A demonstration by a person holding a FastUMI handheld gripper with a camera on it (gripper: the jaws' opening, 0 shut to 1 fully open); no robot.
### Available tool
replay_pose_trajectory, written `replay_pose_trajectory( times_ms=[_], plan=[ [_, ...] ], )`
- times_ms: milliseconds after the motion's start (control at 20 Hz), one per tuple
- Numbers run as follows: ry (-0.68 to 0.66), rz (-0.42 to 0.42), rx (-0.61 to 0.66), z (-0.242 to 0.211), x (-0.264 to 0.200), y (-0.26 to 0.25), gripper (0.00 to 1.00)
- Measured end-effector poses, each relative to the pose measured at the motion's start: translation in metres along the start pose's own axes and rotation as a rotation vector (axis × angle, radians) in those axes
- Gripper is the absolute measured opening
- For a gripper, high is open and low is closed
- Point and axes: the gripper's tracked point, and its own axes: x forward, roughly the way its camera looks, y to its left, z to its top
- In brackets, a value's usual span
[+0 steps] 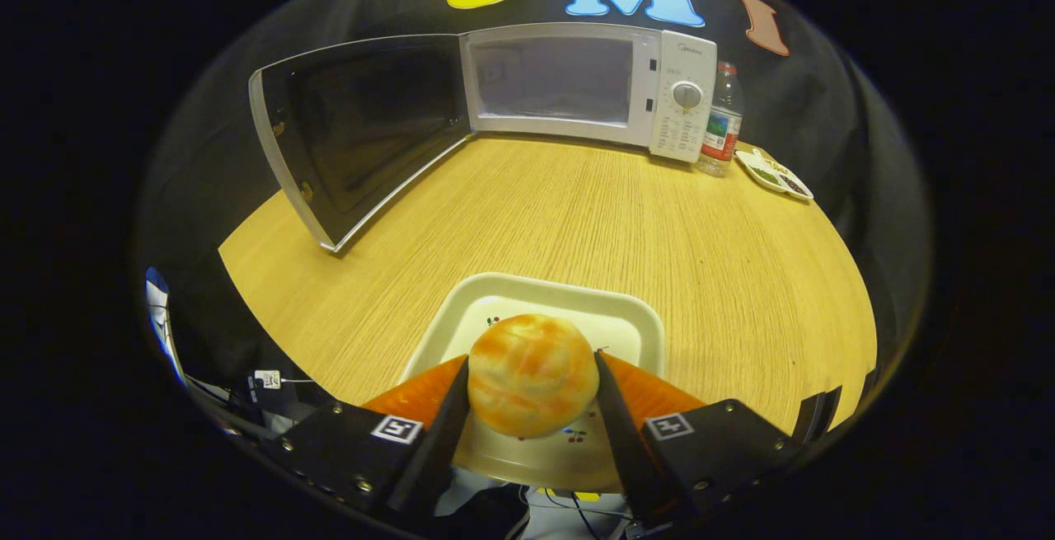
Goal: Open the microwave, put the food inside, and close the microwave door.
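**Bun clamped over tray, microwave door open**

Gripper view: the gripper point(532, 375) points fwd and slightly down over the wooden table, fingers level w/ each other, one each side of the round golden-brown bun point(532, 373). Both fingers press on the bun's flanks, so the claw is narrowed around it and holding it. Bun looks soft, matte, w/ darker toasted streaks across a domed top.

Under the bun sits the cream rectangular plastic tray point(635, 321), rounded corners, raised rim, small cherry print on its floor near the fingers. Can't tell whether the bun touches the tray or is just above it.

The light oak-grain wooden table point(659, 227) is smooth, w/ fine parallel grain lines.

Beyond the fingers, at the table's far edge, stands the white boxy microwave point(577, 82): its dark glass door point(363, 132) is swung wide to the left, cavity pale and bare, round dial on the right-hand panel. Just beside the panel is a clear plastic bottle w/ red label point(722, 119), upright. Near that lies a small white divided dish point(773, 173) w/ dark bits in its compartments.
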Motion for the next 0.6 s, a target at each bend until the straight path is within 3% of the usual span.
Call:
replay_pose_trajectory(
  times_ms=[50,150,600],
  plan=[
    [0.010,0.008,-0.005,0.000,-0.001,0.002,0.71],
    [-0.003,0.024,0.018,0.009,-0.005,0.008,0.59],
    [-0.228,-0.006,0.107,0.138,-0.006,0.010,0.59]
  ],
)
